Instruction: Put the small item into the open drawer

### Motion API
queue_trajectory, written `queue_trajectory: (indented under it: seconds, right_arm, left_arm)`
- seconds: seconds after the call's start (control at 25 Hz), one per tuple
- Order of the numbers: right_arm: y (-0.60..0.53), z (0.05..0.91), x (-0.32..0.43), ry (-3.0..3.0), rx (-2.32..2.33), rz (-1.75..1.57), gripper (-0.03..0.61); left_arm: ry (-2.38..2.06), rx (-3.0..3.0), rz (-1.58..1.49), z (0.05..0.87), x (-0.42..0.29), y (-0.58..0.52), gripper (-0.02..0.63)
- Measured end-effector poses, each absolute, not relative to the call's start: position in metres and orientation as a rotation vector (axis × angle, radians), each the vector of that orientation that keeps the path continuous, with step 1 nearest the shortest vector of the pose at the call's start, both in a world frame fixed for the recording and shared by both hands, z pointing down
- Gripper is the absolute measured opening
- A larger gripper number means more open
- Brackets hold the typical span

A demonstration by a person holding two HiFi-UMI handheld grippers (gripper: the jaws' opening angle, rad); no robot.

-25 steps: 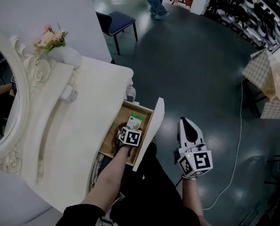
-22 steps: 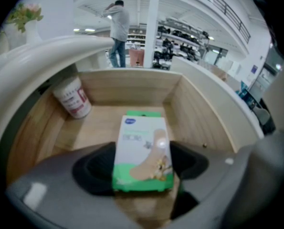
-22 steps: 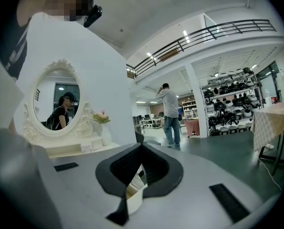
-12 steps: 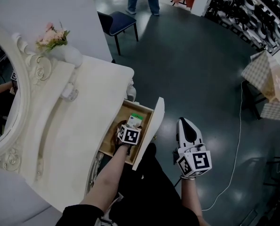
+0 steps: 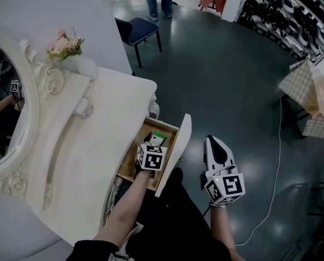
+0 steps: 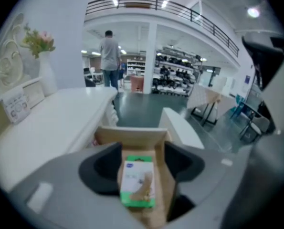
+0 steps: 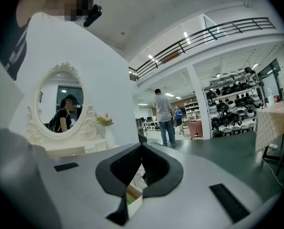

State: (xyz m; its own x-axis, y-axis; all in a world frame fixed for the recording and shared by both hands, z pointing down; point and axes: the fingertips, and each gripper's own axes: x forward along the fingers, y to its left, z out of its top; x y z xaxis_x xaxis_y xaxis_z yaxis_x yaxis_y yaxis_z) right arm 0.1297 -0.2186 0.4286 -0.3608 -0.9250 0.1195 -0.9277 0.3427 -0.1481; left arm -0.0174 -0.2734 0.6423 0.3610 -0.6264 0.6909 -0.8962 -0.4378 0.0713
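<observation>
- Left gripper (image 6: 142, 166): the jaws stand apart and have just been closing. The small box (image 6: 138, 182) shows in the gap between them, but neither pad touches it. I judge it released.
- Right gripper (image 7: 141, 151): the jaws are together at the tips with nothing between them. It is held off to the side, outside the drawer (image 5: 175, 148).
- Task item: the small box lies flat on the wooden drawer floor, green edge towards me. I judge the placing done and only the withdrawal left.
- Risk 1: if the jaws narrow further while low over the box, a pad may catch an edge and drag the box out again. Keep the jaws wide until they are above the drawer walls.
- Risk 2: the white drawer front stands between the two grippers. A sideways swing of either could knock it and shift the box.
- View comparison, near: the left gripper view shows the whole box and the clearance on each side. In the head view the marker cube hides most of it.
- View comparison, far: only the head view shows the dressing table (image 5: 85, 162) top and the cable (image 5: 270, 162) on the floor. Only the right gripper view shows the mirror (image 7: 60, 101) face-on, with a person reflected in it.
</observation>
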Motion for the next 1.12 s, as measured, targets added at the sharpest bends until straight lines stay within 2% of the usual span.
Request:
queue_trajectory:
  seconds: [0.64,1.12]
  right_arm:
    - [-0.212,0.418,0.12,-2.595,1.773,0.27,-0.003]
    - [-0.204,0.411,0.11,-2.614,1.77,0.244,-0.003]
  left_arm:
    - [-1.462,2.422,0.487,0.506,-0.018,-0.287,0.162]
    - [-1.502,2.512,0.318,0.448,-0.034,-0.274,0.095]
